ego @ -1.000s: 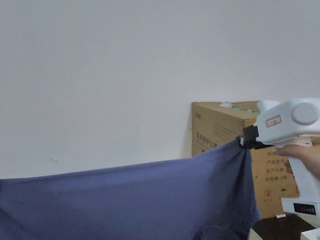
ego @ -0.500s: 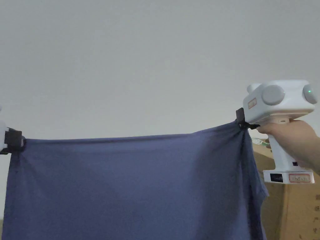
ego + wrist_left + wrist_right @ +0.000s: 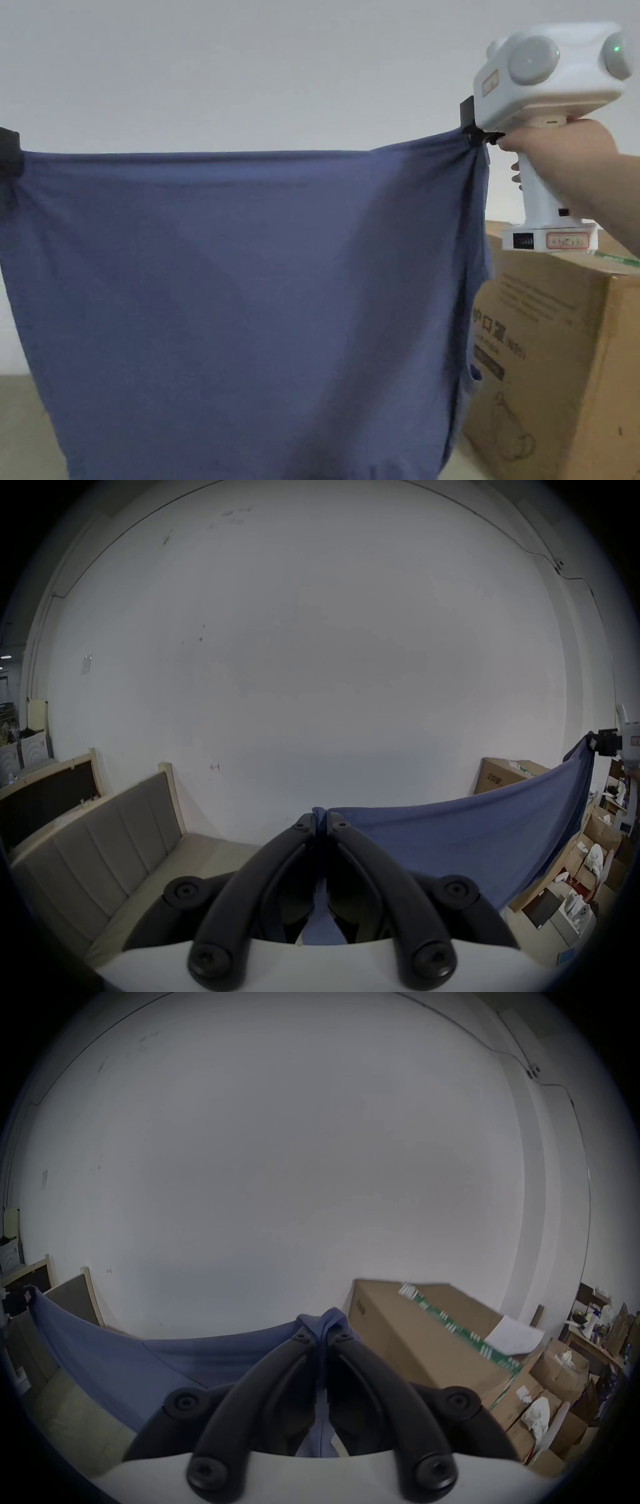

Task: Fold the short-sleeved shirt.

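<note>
Landmark: large cardboard box (image 3: 556,350), closed, brown, green tape strip along its top, standing against the wall.
Wall (image 3: 250,69): plain white, behind the box; a few small dark marks high up (image 3: 235,513).
Paper sheet (image 3: 516,1333): white, lying on the box's top toward its far end.
Smaller cartons (image 3: 561,1373): heaped beside the box on the side away from the panels, some open, white wrapping showing in them.
Padded panel (image 3: 104,840): grey, ribbed, wood-framed, leaning on the wall well apart from the box.
Dark framed panel (image 3: 45,795): beyond the padded panel, farther from the box.
Floor (image 3: 25,425): dull beige, at the wall's foot.
</note>
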The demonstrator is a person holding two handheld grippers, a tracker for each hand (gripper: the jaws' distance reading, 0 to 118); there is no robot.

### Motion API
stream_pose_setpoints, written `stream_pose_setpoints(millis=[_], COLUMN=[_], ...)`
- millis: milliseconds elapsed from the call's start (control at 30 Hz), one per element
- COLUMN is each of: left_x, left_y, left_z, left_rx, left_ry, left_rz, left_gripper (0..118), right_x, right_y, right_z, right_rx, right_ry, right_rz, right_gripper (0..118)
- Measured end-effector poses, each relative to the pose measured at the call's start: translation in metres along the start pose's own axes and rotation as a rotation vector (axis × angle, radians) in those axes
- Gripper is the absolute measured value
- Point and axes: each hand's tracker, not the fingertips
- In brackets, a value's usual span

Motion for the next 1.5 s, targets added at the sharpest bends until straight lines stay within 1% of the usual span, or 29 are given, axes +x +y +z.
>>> stream_pose_setpoints(millis=[67, 100, 167, 267, 333, 400, 433, 467, 500, 533, 600, 667, 733, 833, 867, 933, 967, 1033, 1167, 1200, 1233, 1267, 1300, 1333, 1367, 1400, 1433, 1467, 1500], left_x=[-0.006, -0.007, -0.008, -0.010, -0.010, -0.012, -0.014, -0.016, -0.018, -0.023, -0.038, -0.042, -0.045, -0.049, -0.047, -0.049, -0.051, -0.051, -0.052, -0.052, -0.053, -0.053, -0.053, -0.053, -0.055, -0.057, -0.064, -0.070, -0.076], left_y=[-0.036, -0.062, -0.120, -0.235, -0.312, -0.373, -0.397, -0.413, -0.431, -0.442, -0.456, -0.464, -0.473, -0.486, -0.488, -0.495, -0.496, -0.498, -0.494, -0.493, -0.492, -0.493, -0.492, -0.493, -0.494, -0.497, -0.494, -0.491, -0.487], left_z=[-0.023, -0.033, -0.045, -0.037, -0.009, 0.028, 0.050, 0.073, 0.099, 0.125, 0.166, 0.205, 0.247, 0.298, 0.312, 0.336, 0.345, 0.359, 0.372, 0.375, 0.377, 0.379, 0.382, 0.385, 0.388, 0.392, 0.403, 0.406, 0.409], left_rx=[-0.076, -0.116, -0.207, -0.421, -0.538, -0.627, -0.673, -0.706, -0.731, -0.757, -0.762, -0.795, -0.805, -0.822, -0.822, -0.831, -0.826, -0.815, -0.793, -0.789, -0.787, -0.785, -0.788, -0.800, -0.811, -0.825, -0.782, -0.794, -0.804], left_ry=[0.008, 0.010, 0.016, 0.007, -0.001, -0.030, -0.051, -0.082, -0.084, -0.109, -0.146, -0.198, -0.196, -0.221, -0.222, -0.246, -0.244, -0.257, -0.266, -0.274, -0.283, -0.284, -0.285, -0.279, -0.276, -0.267, -0.280, -0.278, -0.238], left_rz=[0.010, 0.010, 0.025, 0.105, 0.114, 0.065, 0.051, 0.029, -0.006, 0.000, 0.008, -0.007, -0.009, -0.015, -0.016, -0.018, -0.016, -0.028, -0.079, -0.078, -0.077, -0.077, -0.089, -0.115, -0.136, -0.170, -0.171, -0.171, -0.150], left_gripper=[4, 4, 4, 4, 4, 4, 4, 4, 4, 4, 4, 4, 4, 4, 4, 5, 5, 5, 5, 10, 24, 47, 87, 107, 115, 115, 117, 112, 112], right_x=[-0.006, -0.013, -0.019, -0.023, -0.020, -0.006, 0.002, 0.010, 0.020, 0.029, 0.048, 0.064, 0.079, 0.094, 0.098, 0.104, 0.107, 0.110, 0.110, 0.110, 0.110, 0.109, 0.109, 0.108, 0.109, 0.111, 0.113, 0.115, 0.117], right_y=[-0.049, -0.091, -0.151, -0.286, -0.379, -0.457, -0.488, -0.510, -0.532, -0.546, -0.560, -0.567, -0.577, -0.591, -0.596, -0.604, -0.606, -0.608, -0.605, -0.605, -0.605, -0.604, -0.603, -0.602, -0.602, -0.601, -0.600, -0.596, -0.588], right_z=[-0.020, -0.032, -0.044, -0.047, -0.032, -0.008, 0.015, 0.033, 0.060, 0.083, 0.127, 0.172, 0.211, 0.263, 0.274, 0.300, 0.306, 0.316, 0.327, 0.328, 0.329, 0.331, 0.332, 0.333, 0.334, 0.336, 0.340, 0.345, 0.350], right_rx=[-0.076, -0.132, -0.225, -0.413, -0.606, -0.738, -0.781, -0.821, -0.868, -0.904, -0.914, -0.936, -0.966, -0.994, -0.999, -0.991, -0.993, -0.986, -0.988, -0.986, -0.983, -0.972, -0.963, -0.967, -0.973, -0.980, -0.977, -0.948, -0.897], right_ry=[0.006, -0.003, 0.007, 0.051, 0.047, 0.049, 0.049, 0.093, 0.105, 0.109, 0.147, 0.188, 0.231, 0.251, 0.264, 0.256, 0.254, 0.252, 0.272, 0.283, 0.287, 0.283, 0.281, 0.276, 0.265, 0.259, 0.261, 0.273, 0.281], right_rz=[0.005, 0.014, 0.010, -0.103, -0.126, -0.112, -0.119, -0.122, -0.089, -0.050, -0.018, -0.024, -0.025, -0.025, -0.028, -0.030, -0.054, -0.074, -0.049, -0.042, -0.042, -0.037, -0.039, -0.041, -0.041, -0.049, -0.067, -0.100, -0.135], right_gripper=[3, 3, 3, 3, 3, 3, 3, 3, 3, 3, 3, 3, 3, 3, 3, 3, 3, 3, 4, 6, 13, 28, 63, 84, 93, 93, 112, 118, 118])
